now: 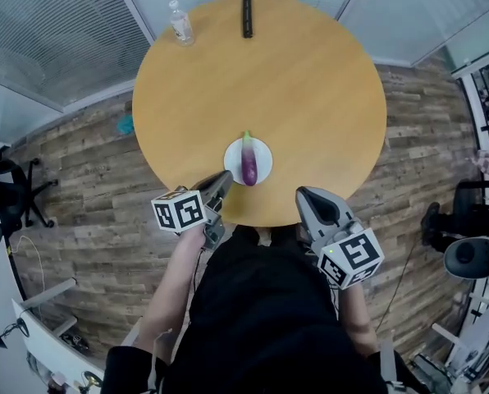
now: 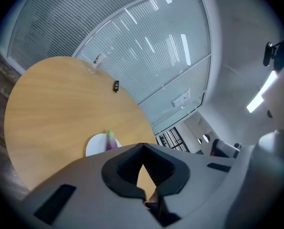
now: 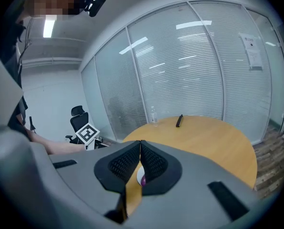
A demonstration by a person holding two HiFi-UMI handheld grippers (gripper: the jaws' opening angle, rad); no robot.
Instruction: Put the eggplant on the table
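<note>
The eggplant (image 1: 249, 164) is seen lying on a white plate (image 1: 264, 152) near the front edge of the round table (image 1: 310, 80). At that edge, the left gripper (image 1: 225, 176) and right gripper (image 1: 303, 193) are held apart from the plate, each with jaws pressed together on nothing.

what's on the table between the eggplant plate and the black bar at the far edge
Nothing: the head view shows only bare table between the plate, which holds the eggplant, and the black bar.
</note>
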